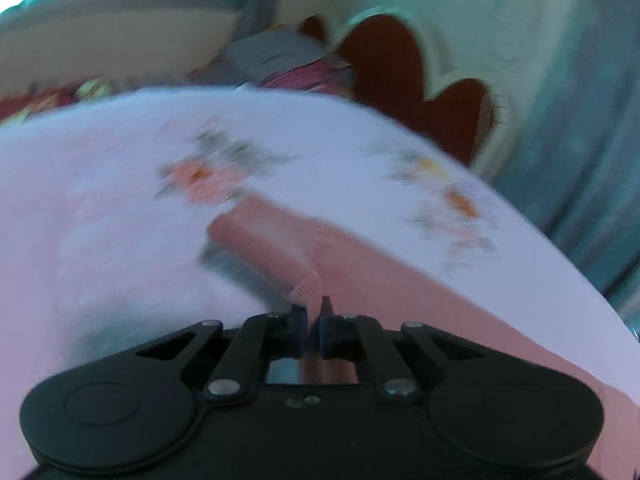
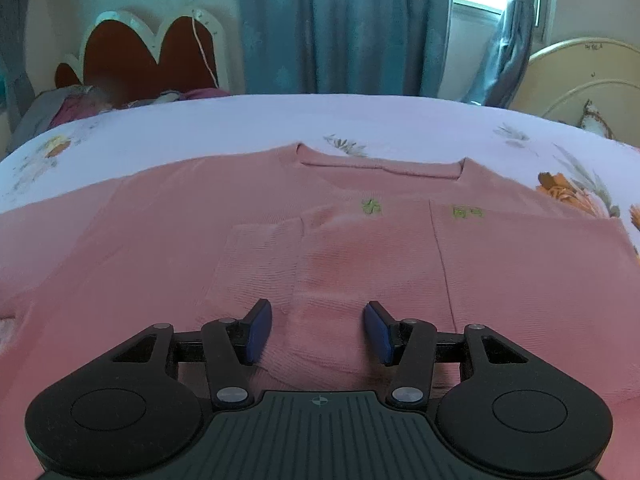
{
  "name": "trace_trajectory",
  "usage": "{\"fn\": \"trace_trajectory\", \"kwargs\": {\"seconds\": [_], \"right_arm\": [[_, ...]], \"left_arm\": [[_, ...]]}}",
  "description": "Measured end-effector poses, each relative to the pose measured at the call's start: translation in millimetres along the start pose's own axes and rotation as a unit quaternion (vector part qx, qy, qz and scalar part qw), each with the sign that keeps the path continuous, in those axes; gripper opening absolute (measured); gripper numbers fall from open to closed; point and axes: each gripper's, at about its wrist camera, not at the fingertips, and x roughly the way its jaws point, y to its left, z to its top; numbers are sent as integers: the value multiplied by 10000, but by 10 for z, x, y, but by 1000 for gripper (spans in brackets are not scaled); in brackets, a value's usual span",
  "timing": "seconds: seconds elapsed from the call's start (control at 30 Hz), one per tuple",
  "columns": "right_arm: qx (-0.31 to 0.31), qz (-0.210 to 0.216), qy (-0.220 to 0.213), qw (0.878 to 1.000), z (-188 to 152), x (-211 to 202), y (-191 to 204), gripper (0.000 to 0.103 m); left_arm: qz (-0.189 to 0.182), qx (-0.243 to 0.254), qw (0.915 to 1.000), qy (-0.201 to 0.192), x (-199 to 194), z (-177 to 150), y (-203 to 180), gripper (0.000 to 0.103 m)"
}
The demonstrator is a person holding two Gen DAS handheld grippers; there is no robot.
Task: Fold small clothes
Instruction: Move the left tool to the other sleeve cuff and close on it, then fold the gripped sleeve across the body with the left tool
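A pink knit sweater (image 2: 360,248) lies spread on a bed with a white flowered sheet (image 2: 280,120). Its neckline points away and one sleeve is folded across the body. My right gripper (image 2: 318,328) is open just above the sweater's near part, with the folded sleeve end between its blue pads. In the blurred left wrist view, my left gripper (image 1: 314,312) is shut on a ribbed edge of the pink sweater (image 1: 280,240) and holds it over the sheet (image 1: 100,200).
A red and white scalloped headboard (image 2: 148,52) stands at the far left with bunched cloth (image 2: 76,108) below it. Teal curtains (image 2: 340,24) hang behind the bed. A cream curved bed frame (image 2: 580,76) is at the far right.
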Motion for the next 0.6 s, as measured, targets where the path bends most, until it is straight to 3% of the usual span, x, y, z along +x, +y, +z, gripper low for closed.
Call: {"fn": "trace_trajectory", "kwargs": {"seconds": [0.13, 0.27, 0.47, 0.6], "right_arm": [[335, 70, -217, 9992, 56, -119, -123, 51], [645, 167, -268, 9974, 38, -239, -302, 51], [823, 54, -424, 9957, -55, -561, -649, 51], [1044, -78, -493, 9933, -148, -779, -987, 51]], "left_arm": [[-800, 731, 9935, -348, -431, -4, -601, 5], [-1754, 1209, 9764, -358, -801, -139, -1297, 5], [-3137, 2018, 9278, 119, -1192, -762, -2541, 5], [-3622, 2600, 8943, 389, -1325, -1332, -3230, 5]]}}
